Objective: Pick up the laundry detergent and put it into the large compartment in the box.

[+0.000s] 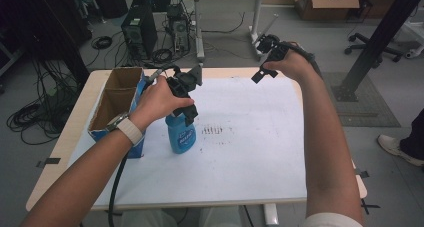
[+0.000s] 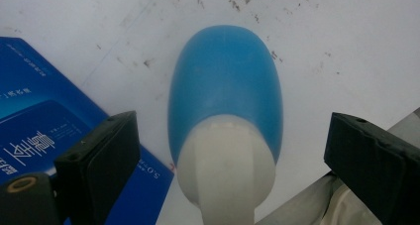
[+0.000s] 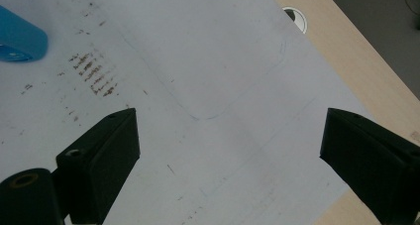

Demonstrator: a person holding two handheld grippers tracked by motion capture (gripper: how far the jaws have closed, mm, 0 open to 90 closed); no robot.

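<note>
A blue bottle (image 1: 180, 136) with a white cap (image 2: 225, 170) stands upright on the white mat (image 1: 250, 137), left of centre. My left gripper (image 1: 187, 107) hovers right over its top, pointing down. In the left gripper view the bottle (image 2: 225, 81) sits between the jaws, which are spread wide and touch neither side, so the left gripper (image 2: 230, 136) is open. My right gripper (image 1: 264, 61) is raised over the mat's far right corner. It (image 3: 228, 131) is open with nothing between its jaws, and the bottle (image 3: 20, 39) shows at the top left of its view.
An open cardboard box with blue printed sides (image 1: 117, 102) stands just left of the bottle, close to the left gripper (image 2: 44, 116). Dark smudges (image 1: 212, 130) mark the mat. The wooden table edge (image 3: 356, 61) with a cable hole (image 3: 295, 18) lies beyond the mat.
</note>
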